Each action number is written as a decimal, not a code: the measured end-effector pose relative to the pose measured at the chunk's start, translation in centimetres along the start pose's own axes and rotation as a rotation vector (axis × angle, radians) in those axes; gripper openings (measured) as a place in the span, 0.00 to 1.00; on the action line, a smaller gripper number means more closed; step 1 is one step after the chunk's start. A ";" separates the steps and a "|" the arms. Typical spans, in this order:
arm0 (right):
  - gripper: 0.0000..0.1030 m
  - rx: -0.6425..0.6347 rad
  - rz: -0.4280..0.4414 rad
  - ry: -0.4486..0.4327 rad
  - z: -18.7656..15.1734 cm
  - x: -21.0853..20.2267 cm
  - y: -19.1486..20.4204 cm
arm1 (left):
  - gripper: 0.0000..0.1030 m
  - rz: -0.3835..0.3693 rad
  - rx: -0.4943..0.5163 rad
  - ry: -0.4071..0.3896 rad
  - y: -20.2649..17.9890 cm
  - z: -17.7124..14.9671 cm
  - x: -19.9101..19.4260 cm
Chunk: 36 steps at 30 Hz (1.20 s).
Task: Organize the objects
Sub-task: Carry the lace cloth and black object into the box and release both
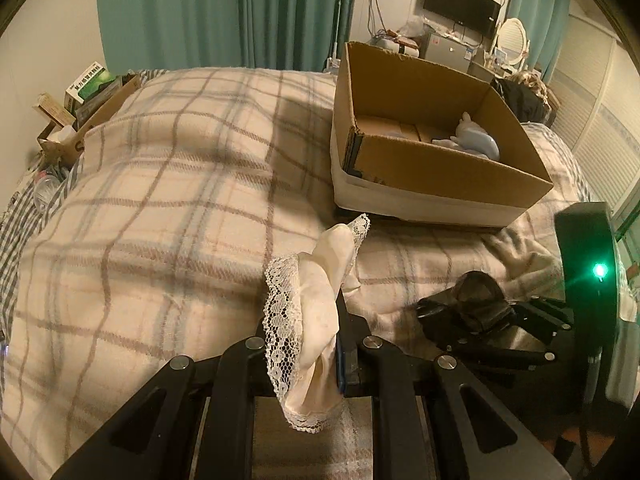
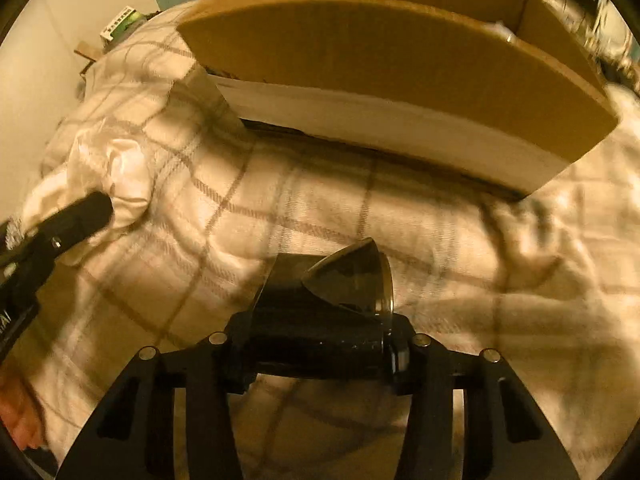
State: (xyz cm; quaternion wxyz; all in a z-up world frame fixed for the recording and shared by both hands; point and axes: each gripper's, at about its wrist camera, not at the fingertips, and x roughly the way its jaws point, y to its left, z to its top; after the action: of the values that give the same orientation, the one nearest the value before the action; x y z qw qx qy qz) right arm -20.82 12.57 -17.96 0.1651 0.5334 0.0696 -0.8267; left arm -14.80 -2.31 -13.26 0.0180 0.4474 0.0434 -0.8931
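The left gripper (image 1: 320, 344) is clamping its fingers on a cream lace-trimmed garment (image 1: 316, 300), the cloth standing up out of the grip and drooping below it. Over on the right, the right gripper (image 2: 320, 340) is pinching a dark glossy cup (image 2: 332, 296), lying sideways across the fingers with its open mouth pointing right.

Both loads are hanging over the plaid blanket (image 1: 160, 200) of the bed, and the open cardboard box (image 1: 440, 160) is sitting just beyond, far and to the right of the left gripper, straight ahead of the right one. The right gripper looks the nearer of the two, with the box's near wall (image 2: 400, 72) rising right across its path, so each load probably needs lifting over that rim.

Inside the box a pale blue item (image 1: 478, 142) is already lying at the right end. Clutter is piling up off the bed's far left edge.
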 end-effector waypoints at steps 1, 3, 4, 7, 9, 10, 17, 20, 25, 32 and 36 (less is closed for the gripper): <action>0.45 -0.008 -0.018 -0.023 -0.3 -0.6 0.3 | 0.15 0.002 0.000 -0.002 0.0 -0.1 -0.1; 0.45 -0.015 -0.039 -0.064 -0.7 -1.9 0.7 | 0.15 0.007 0.000 -0.006 0.0 -0.2 -0.6; 0.45 -0.018 -0.047 -0.079 -0.9 -2.6 0.8 | 0.15 0.009 -0.001 -0.009 0.1 -0.4 -0.9; 0.45 -0.029 -0.087 -0.144 -1.9 -5.5 1.6 | 0.15 0.011 0.000 -0.022 0.1 -0.8 -2.2; 0.45 -0.043 -0.116 -0.176 -2.1 -7.1 2.0 | 0.15 0.014 0.003 -0.035 0.0 -1.0 -3.3; 0.45 -0.047 -0.129 -0.192 -2.3 -8.0 1.9 | 0.15 0.014 0.008 -0.045 -0.1 -1.2 -3.9; 0.45 -0.017 -0.149 -0.292 -5.1 -14.1 1.9 | 0.15 0.004 0.048 -0.115 -1.5 -1.6 -8.3; 0.45 -0.010 -0.150 -0.336 -5.8 -16.4 2.3 | 0.15 -0.010 0.074 -0.152 -2.4 -1.6 -10.3; 0.45 -0.018 -0.162 -0.415 -5.7 -20.4 2.8 | 0.15 -0.038 0.109 -0.200 -3.8 -0.7 -12.9; 0.45 -0.052 -0.203 -0.498 -3.6 -24.9 2.3 | 0.15 -0.058 0.166 -0.273 -5.8 2.4 -15.2; 0.45 -0.059 -0.223 -0.528 -1.2 -26.1 1.1 | 0.15 -0.056 0.187 -0.308 -6.7 5.2 -15.2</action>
State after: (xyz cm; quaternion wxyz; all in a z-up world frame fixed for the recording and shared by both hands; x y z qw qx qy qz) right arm -9.52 17.10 5.24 0.1009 0.2839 0.1064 -0.9476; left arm -10.32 3.77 2.38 -0.0423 0.3039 -0.0307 -0.9513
